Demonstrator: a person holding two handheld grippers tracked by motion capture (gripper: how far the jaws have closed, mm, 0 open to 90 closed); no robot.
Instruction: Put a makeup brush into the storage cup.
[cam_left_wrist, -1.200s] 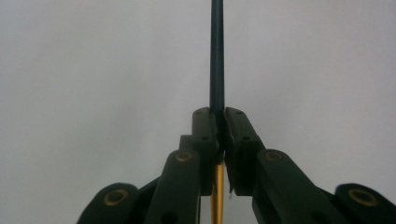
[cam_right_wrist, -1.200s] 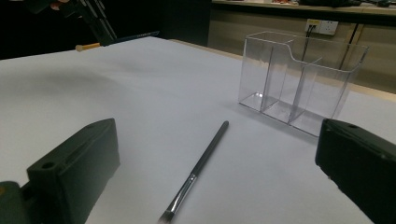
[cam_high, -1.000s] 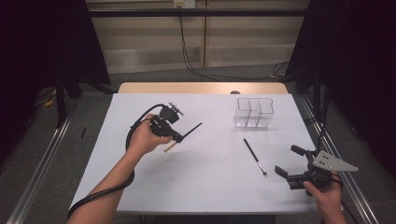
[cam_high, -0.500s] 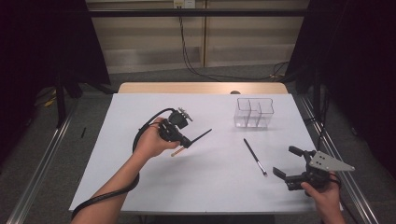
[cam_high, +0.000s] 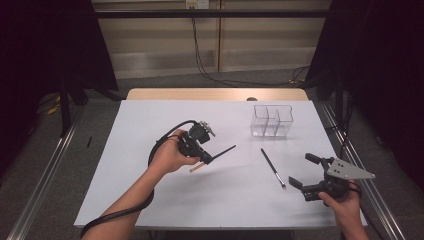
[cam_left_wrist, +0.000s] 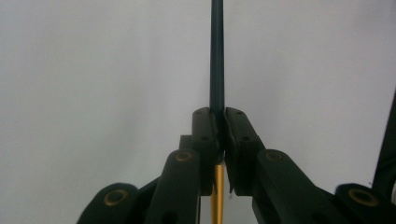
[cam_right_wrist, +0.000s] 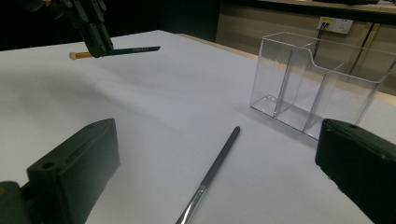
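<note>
Left gripper (cam_high: 212, 156) pinches a dark pencil (cam_high: 224, 151) with a gold ferrule near its eraser end, held off the desk (cam_high: 150, 125), tip pointing toward the organizer; in the left gripper view the jaws are pressed tight on the shaft (cam_left_wrist: 217, 70). Clear three-compartment organizer (cam_high: 271, 121) stands upright near the far right of the desk; all compartments look bare in the right gripper view (cam_right_wrist: 317, 79). Right gripper (cam_high: 303, 170) is spread wide, holding nothing, near the desk's right edge; a slim dark brush (cam_high: 272, 167) with a metal end lies flat on the desk between organizer and right gripper, touching neither.
</note>
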